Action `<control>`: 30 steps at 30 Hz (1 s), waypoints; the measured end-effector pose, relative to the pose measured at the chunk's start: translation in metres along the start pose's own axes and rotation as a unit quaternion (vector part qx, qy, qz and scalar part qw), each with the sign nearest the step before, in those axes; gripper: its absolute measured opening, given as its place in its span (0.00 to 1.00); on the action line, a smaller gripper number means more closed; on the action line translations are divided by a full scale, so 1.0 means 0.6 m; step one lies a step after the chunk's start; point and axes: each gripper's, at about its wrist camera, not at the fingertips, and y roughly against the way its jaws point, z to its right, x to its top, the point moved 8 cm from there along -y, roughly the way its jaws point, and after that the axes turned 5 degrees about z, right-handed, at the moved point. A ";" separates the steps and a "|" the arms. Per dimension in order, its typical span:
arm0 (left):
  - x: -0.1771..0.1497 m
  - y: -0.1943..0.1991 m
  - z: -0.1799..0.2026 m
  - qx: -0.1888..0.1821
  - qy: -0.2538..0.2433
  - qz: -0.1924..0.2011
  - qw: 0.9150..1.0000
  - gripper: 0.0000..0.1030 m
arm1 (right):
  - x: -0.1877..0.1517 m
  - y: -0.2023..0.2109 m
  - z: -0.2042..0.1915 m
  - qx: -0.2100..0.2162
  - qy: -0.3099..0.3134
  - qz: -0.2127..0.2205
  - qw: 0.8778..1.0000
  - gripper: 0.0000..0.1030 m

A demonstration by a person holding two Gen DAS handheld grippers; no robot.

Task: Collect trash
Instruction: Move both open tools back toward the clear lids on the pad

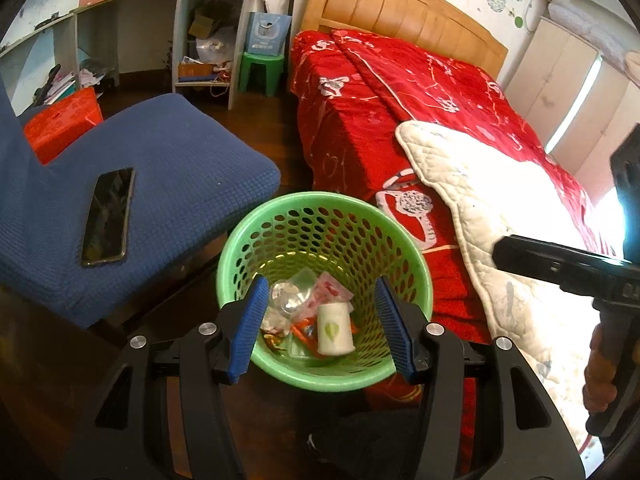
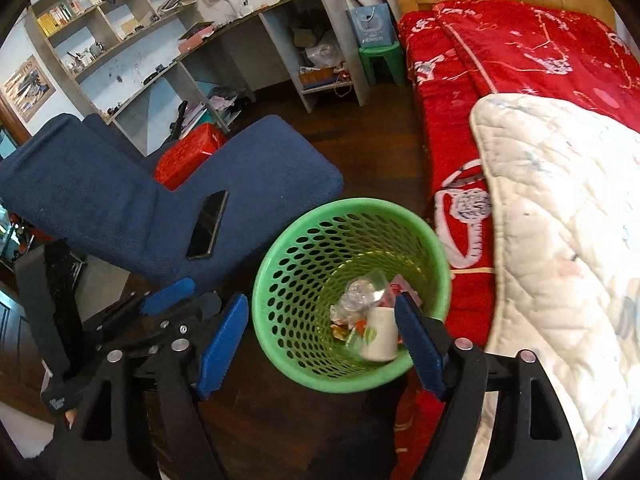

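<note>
1. a bed (image 1: 420, 92) with a red cover stood on the right, a white quilt (image 1: 480, 216) draped over its near edge.
2. a blue chair (image 1: 168, 184) stood on the left, a phone (image 1: 108, 216) lying flat on its seat.
3. a green basket (image 1: 276, 240) stood on the floor between them, holding a white cup (image 1: 334, 328) and wrappers (image 1: 288, 300).
4. the left gripper (image 1: 322, 328) hung over the basket, fingers spread, grasping nothing.
5. the right gripper (image 2: 320, 344) hung over it too, fingers released and empty.
</note>
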 end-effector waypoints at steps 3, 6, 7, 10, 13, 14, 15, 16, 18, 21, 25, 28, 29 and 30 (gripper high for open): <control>-0.001 0.001 0.017 -0.006 -0.008 0.000 1.000 0.54 | -0.011 0.032 0.019 -0.019 0.006 0.011 1.000 0.74; -0.001 0.000 0.035 -0.013 -0.013 0.001 1.000 0.57 | -0.024 0.060 0.043 -0.040 0.006 0.020 0.999 0.76; -0.001 0.000 0.042 -0.015 -0.014 0.001 1.000 0.57 | -0.032 0.074 0.054 -0.048 0.003 0.024 0.999 0.78; -0.003 -0.001 0.064 -0.023 -0.022 -0.001 1.000 0.59 | -0.053 0.104 0.087 -0.070 -0.011 0.032 0.997 0.79; -0.004 -0.001 0.089 -0.030 -0.033 -0.001 0.999 0.63 | -0.075 0.133 0.126 -0.095 -0.025 0.036 0.994 0.81; -0.004 -0.001 0.095 -0.032 -0.035 -0.001 0.999 0.65 | -0.085 0.147 0.144 -0.106 -0.034 0.038 0.993 0.82; -0.005 -0.002 0.102 -0.035 -0.037 -0.001 0.999 0.66 | -0.093 0.158 0.158 -0.113 -0.040 0.039 0.992 0.82; -0.006 -0.003 0.108 -0.037 -0.037 -0.002 0.999 0.66 | -0.099 0.166 0.171 -0.120 -0.045 0.040 0.991 0.82; -0.007 -0.005 0.121 -0.043 -0.039 -0.005 0.998 0.66 | -0.115 0.190 0.202 -0.144 -0.056 0.045 0.987 0.82; -0.009 -0.008 0.139 -0.050 -0.045 -0.008 0.998 0.66 | -0.138 0.227 0.246 -0.174 -0.074 0.053 0.981 0.85; -0.014 -0.013 0.170 -0.062 -0.056 -0.013 0.996 0.66 | -0.171 0.280 0.308 -0.224 -0.091 0.062 0.968 0.86; -0.015 -0.015 0.194 -0.071 -0.063 -0.016 0.995 0.67 | -0.196 0.313 0.352 -0.257 -0.102 0.064 0.959 0.87; -0.015 -0.017 0.201 -0.073 -0.066 -0.017 0.995 0.67 | -0.204 0.323 0.365 -0.265 -0.106 0.065 0.956 0.87; -0.016 -0.018 0.209 -0.076 -0.068 -0.018 0.995 0.68 | -0.214 0.334 0.381 -0.275 -0.111 0.066 0.953 0.87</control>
